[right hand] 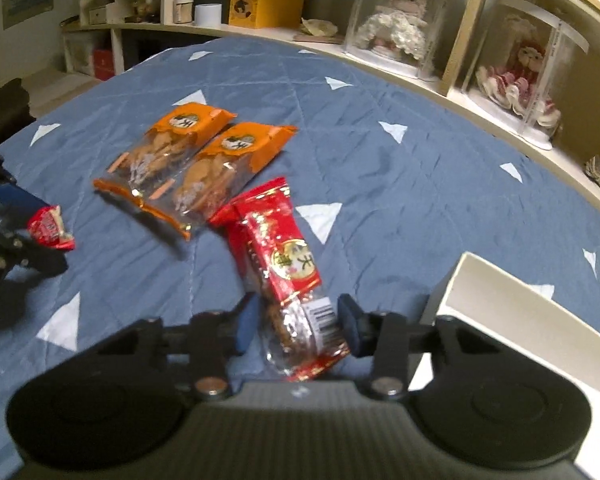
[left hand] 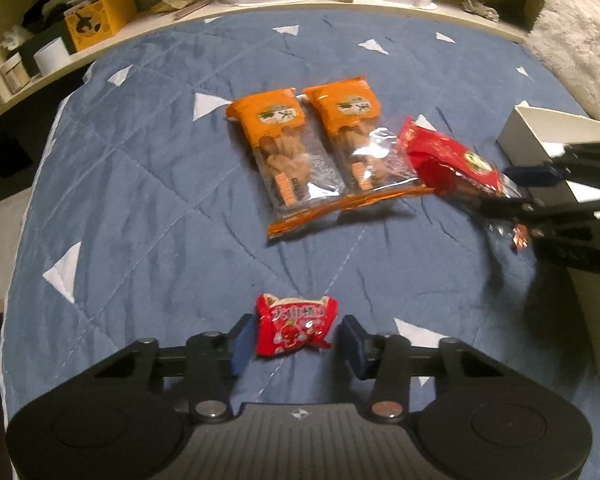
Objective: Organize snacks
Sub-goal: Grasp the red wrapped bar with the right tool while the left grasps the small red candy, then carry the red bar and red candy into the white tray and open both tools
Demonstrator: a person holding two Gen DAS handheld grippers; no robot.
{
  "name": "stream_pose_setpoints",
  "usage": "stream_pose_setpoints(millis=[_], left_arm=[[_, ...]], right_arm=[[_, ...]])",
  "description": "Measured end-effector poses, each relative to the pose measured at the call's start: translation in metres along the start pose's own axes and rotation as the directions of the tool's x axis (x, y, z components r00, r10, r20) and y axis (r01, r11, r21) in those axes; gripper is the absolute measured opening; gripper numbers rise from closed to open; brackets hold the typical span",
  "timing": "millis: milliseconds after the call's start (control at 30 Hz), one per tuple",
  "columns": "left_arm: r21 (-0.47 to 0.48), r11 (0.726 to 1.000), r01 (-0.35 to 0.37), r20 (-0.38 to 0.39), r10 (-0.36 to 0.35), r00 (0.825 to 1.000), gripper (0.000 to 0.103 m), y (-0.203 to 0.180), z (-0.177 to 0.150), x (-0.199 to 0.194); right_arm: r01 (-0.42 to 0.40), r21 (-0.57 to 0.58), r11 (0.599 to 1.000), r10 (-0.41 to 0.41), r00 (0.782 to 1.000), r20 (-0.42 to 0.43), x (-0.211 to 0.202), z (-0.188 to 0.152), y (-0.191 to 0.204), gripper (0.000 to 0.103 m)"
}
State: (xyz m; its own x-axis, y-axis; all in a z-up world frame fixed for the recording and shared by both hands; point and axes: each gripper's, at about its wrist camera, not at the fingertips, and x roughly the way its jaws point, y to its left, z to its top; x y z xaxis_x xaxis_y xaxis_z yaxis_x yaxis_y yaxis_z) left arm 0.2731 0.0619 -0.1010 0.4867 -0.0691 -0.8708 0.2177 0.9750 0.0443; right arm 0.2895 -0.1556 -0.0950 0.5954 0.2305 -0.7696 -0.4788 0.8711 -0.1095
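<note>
On the blue quilt (left hand: 139, 184) we see two orange snack packs (left hand: 300, 148) side by side mid-bed. Left gripper (left hand: 295, 340) has its pads against a small red candy pack (left hand: 293, 330), closed on it as far as we can tell. Right gripper (right hand: 297, 322) clamps the clear end of a long red snack pack (right hand: 275, 248), which looks lifted, beside a white box (right hand: 512, 304). Shelves (right hand: 259, 32) run behind the bed.
</note>
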Motion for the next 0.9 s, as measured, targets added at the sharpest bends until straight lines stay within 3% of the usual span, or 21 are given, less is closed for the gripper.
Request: stream_pose_setpoints(millis=[333,567,667,900], left_arm=[[-0.016,1.0,0.001,0.004,-0.001,1.0,0.037,0.004,-0.002,-0.005],[-0.034,0.999,0.001,-0.009,-0.001,1.0,0.037,0.002,-0.001,-0.002],[-0.069,0.998,0.005,-0.014,-0.006,1.0,0.039,0.004,-0.001,-0.001],[-0.142,0.99,0.009,-0.019,-0.012,1.0,0.041,0.008,0.001,0.004]], right_arm=[[-0.09,0.109,0.99,0.1,0.991,-0.09,-0.039,-0.015,0.014,0.042],[-0.202,0.199,0.959,0.238,0.954,-0.183,-0.071,-0.038,0.041,0.045],[-0.18,0.183,0.966,0.212,0.962,-0.173,-0.071,-0.038,0.052,0.063],[-0.155,0.168,0.974,0.185,0.966,-0.181,-0.049,-0.034,0.058,0.065]])
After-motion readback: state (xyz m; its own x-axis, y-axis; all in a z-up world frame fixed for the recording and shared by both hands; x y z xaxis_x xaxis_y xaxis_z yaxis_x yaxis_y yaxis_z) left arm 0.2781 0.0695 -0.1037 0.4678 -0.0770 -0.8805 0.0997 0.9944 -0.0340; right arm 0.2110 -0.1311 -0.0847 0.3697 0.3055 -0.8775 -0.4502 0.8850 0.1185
